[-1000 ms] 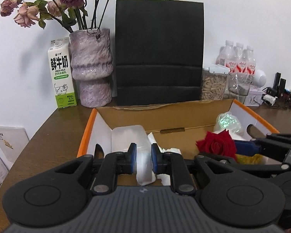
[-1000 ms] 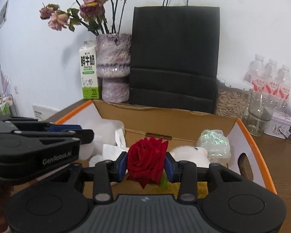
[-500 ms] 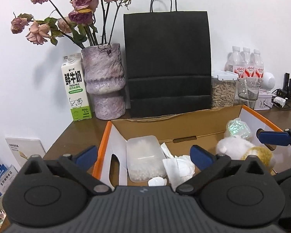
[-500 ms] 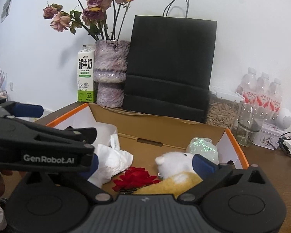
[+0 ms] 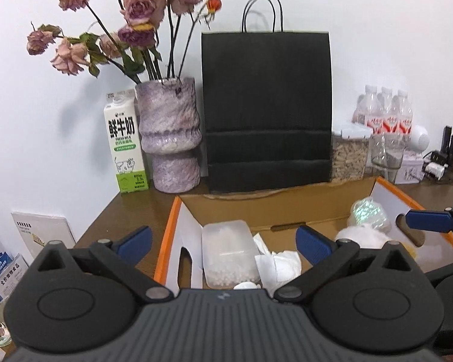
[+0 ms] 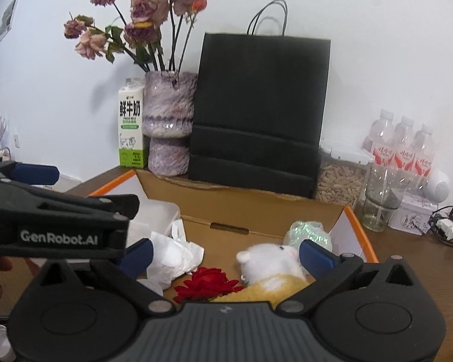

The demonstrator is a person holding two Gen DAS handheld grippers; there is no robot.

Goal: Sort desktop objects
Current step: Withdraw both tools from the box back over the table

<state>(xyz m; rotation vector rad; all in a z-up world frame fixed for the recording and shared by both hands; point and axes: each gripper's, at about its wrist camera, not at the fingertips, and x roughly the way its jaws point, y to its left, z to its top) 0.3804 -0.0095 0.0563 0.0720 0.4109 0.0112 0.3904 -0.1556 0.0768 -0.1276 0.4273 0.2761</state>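
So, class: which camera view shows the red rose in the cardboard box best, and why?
The right wrist view: the red rose lies in plain sight on the cardboard box floor, between the crumpled tissue and the plush toy. In the left wrist view the rose cannot be seen; that gripper's own body covers that part of the box.

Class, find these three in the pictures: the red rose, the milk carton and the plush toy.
red rose (image 6: 207, 283): right wrist view, on its petals.
milk carton (image 5: 124, 141): left wrist view, on its printed front.
plush toy (image 6: 271, 256): right wrist view, on its white head.
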